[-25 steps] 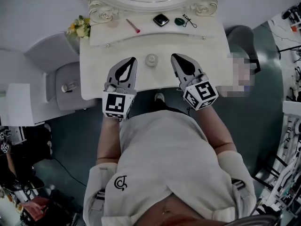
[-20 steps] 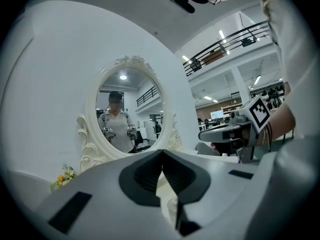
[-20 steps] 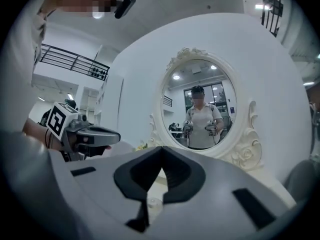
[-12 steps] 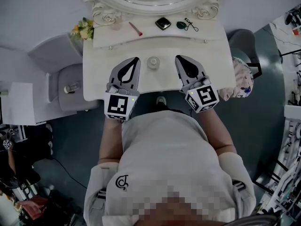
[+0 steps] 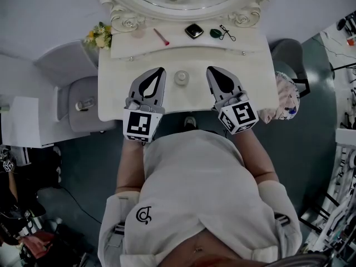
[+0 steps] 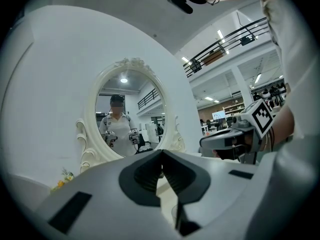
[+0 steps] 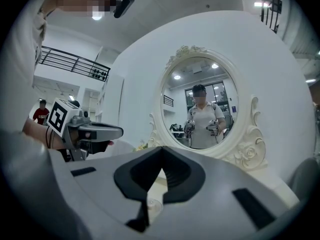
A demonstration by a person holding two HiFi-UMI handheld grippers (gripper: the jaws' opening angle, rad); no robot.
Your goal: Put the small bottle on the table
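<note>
White vanity table (image 5: 256,90) | small bottle (image 5: 181,77) stands between grippers | left gripper (image 5: 162,70) clenched, empty | right gripper (image 5: 209,69) clenched, empty

dressing table (image 5: 111,102) across the upper middle of the head view, mirror (image 5: 183,7) at its far edge

the small bottle (image 5: 181,77) stands on the table's front part, between the left gripper (image 5: 161,70) on its left and the right gripper (image 5: 209,69) on its right, touching neither. behind them a raised shelf (image 5: 133,47) runs under the mirror; on it, from left to right, lie a thin stick (image 5: 161,36), a compact (image 5: 194,30), a small oval thing (image 5: 215,33) and an eyelash curler (image 5: 227,31). flowers (image 5: 98,34) sit at the shelf's left end.
</note>
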